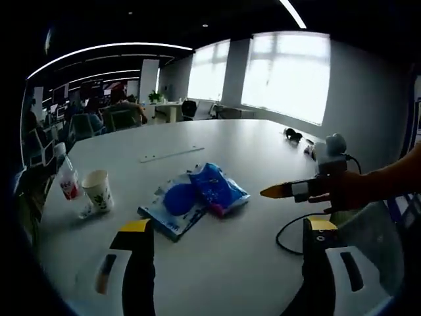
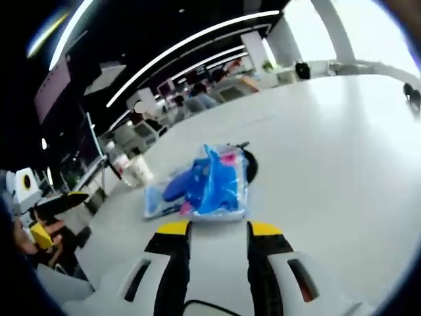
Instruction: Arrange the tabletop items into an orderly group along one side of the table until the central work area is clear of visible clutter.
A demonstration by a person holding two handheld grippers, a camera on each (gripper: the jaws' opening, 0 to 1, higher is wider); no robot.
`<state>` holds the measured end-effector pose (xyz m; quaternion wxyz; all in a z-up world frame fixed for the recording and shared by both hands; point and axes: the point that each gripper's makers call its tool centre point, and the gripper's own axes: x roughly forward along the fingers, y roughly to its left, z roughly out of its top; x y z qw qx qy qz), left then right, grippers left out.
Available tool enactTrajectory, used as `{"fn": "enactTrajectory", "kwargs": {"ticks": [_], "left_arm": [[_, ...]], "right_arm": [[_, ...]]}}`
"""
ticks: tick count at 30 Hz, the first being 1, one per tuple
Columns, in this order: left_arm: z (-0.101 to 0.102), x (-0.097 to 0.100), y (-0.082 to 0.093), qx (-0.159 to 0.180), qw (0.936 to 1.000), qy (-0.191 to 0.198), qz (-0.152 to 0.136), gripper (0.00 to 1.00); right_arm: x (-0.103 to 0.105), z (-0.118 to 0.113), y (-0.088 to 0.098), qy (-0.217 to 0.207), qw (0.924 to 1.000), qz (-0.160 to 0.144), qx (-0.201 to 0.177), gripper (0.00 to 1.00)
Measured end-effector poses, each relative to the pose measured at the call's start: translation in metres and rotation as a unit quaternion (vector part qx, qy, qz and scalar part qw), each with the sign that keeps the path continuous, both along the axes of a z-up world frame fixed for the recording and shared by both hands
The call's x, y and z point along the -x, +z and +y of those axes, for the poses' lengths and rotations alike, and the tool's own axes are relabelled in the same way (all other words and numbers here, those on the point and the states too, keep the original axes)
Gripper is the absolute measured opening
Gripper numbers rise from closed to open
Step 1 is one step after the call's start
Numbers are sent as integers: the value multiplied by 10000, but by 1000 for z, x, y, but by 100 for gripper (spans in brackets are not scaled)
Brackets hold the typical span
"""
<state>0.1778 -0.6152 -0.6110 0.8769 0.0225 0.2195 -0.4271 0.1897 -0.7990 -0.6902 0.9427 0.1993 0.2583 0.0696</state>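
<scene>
hovering low with yellow-tipped jaws spread and empty, right gripper lined up just short of the blue plastic snack bag lying on a flatter pale blue packet, probably for a push or pinch. left gripper likewise apart and empty, near the same pile mid-table. beyond, printed paper cup and clear bottle with red label side by side near the round white table's edge (likely the gathering side).

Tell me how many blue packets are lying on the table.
2: a flat pale-blue packet and a darker blue packet leaning on its right edge. Anything beneath them would be hidden.
</scene>
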Motion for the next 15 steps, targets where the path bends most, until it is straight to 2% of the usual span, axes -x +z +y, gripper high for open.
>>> {"fn": "enactTrajectory", "kwargs": {"ticks": [11,15], "left_arm": [[-19,-13,3,4,9999,-130,-27,92],[-24,-19,0,-124,9997,-208,-57,92]], "right_arm": [[10,3,-8,-202,9996,64,-162,28],[12,2,-8,-350,9991,38,-256,27]]}}
